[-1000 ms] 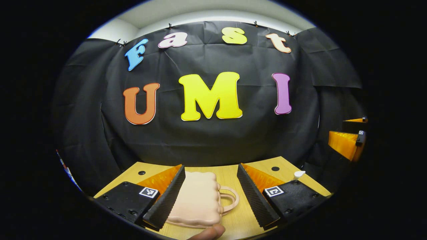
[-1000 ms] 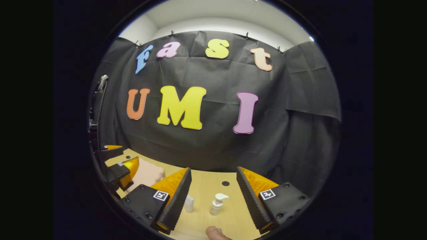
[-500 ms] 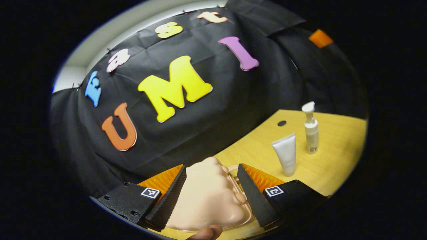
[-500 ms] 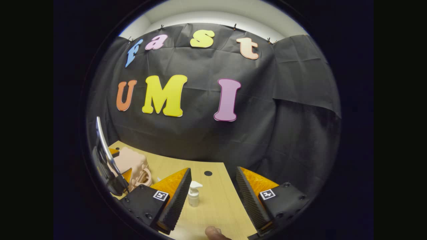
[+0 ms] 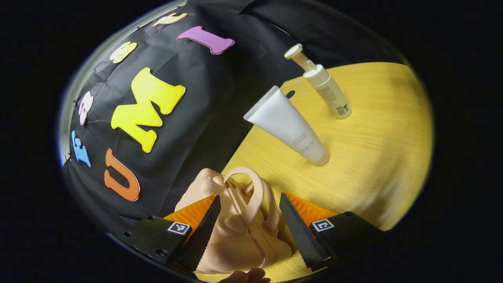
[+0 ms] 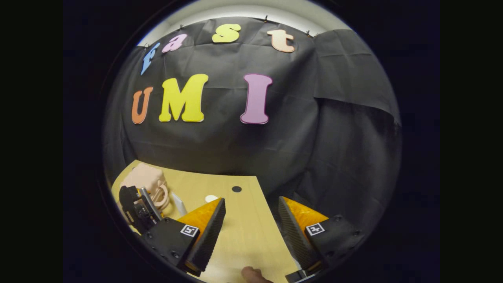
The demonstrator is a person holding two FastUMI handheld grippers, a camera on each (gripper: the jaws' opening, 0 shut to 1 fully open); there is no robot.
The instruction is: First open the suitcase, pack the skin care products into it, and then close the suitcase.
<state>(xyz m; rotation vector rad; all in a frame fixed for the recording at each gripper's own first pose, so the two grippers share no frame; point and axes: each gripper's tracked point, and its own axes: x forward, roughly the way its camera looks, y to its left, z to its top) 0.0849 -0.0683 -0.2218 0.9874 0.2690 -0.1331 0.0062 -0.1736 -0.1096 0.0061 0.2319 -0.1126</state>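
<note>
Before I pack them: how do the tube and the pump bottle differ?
The tube is wider, flat at its sealed end and stands on its cap; the pump bottle is slimmer, round and topped by a pump head. The tube stands nearer the suitcase. Both are whitish and stand on the table.

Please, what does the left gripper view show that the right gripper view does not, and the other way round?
Left gripper view: the suitcase close up between the fingers of the left claw, plus the whole tube and pump bottle, both standing. Right gripper view: the open right claw above bare table, and the left claw seen from outside, beside the suitcase. Both: suitcase, table, black wall.
</note>
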